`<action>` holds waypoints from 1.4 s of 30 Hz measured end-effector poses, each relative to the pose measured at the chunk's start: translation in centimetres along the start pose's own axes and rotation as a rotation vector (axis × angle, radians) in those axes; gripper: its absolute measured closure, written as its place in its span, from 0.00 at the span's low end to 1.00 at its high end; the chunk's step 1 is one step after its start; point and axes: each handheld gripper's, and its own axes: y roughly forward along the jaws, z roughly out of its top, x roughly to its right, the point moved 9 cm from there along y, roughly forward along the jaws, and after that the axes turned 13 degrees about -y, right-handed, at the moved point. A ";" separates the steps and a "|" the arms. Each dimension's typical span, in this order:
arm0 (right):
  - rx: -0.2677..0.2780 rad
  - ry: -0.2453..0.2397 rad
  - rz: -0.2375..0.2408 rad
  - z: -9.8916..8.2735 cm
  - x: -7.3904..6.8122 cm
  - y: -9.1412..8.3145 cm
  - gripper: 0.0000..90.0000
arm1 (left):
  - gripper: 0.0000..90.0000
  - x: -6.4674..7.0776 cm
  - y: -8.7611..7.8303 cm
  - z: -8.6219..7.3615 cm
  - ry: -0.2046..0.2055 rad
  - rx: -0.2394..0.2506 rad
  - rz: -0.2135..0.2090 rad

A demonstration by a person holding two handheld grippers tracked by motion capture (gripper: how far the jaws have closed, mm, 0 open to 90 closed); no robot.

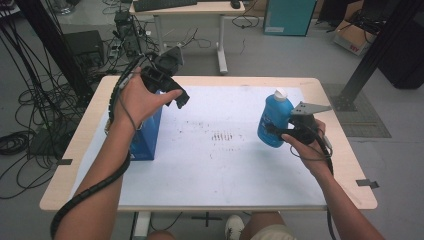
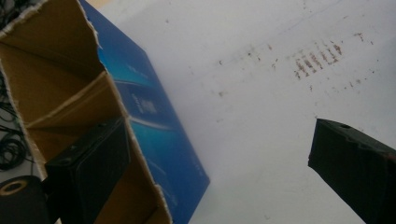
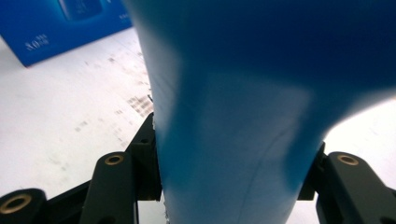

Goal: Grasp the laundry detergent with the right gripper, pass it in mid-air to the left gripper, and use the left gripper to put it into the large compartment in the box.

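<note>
I'm holding the right gripper (image 1: 281,131) clamped on the upright blue bottle (image 1: 274,117) at the table's right, well apart from the open-topped blue box (image 1: 148,134) at left, where I'm hovering my left gripper (image 1: 172,92), jaws spread.

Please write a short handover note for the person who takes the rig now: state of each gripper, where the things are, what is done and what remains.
Right gripper: shut on the blue bottle, jaws pressing both its sides; the bottle is upright with its white cap on, at the right of the white mat.
Left gripper: open, holding nothing, above the open top of the blue carton, one jaw over its cardboard divider.
Done: bottle gripped. Whether it is lifted off the mat cannot be told.
Left, probably: carry the bottle across to the carton at the left and lower it into a compartment, steadying the carton.
</note>
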 end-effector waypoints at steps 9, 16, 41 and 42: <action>0.015 -0.019 0.092 4.1 -1.2 2.1 0.49 | 0.06 1.2 -2.8 1.4 0.164 0.002 0.001; 0.019 -0.051 0.157 6.9 -1.9 3.6 0.49 | 0.06 1.7 -3.8 2.2 0.269 -0.026 -0.005; 0.062 -0.198 0.527 12.0 -10.8 9.4 0.48 | 0.06 5.6 -6.2 2.4 0.654 -0.074 -0.156; 0.066 -0.205 0.535 12.0 -11.1 9.4 0.48 | 0.06 5.6 -6.1 2.3 0.658 -0.083 -0.156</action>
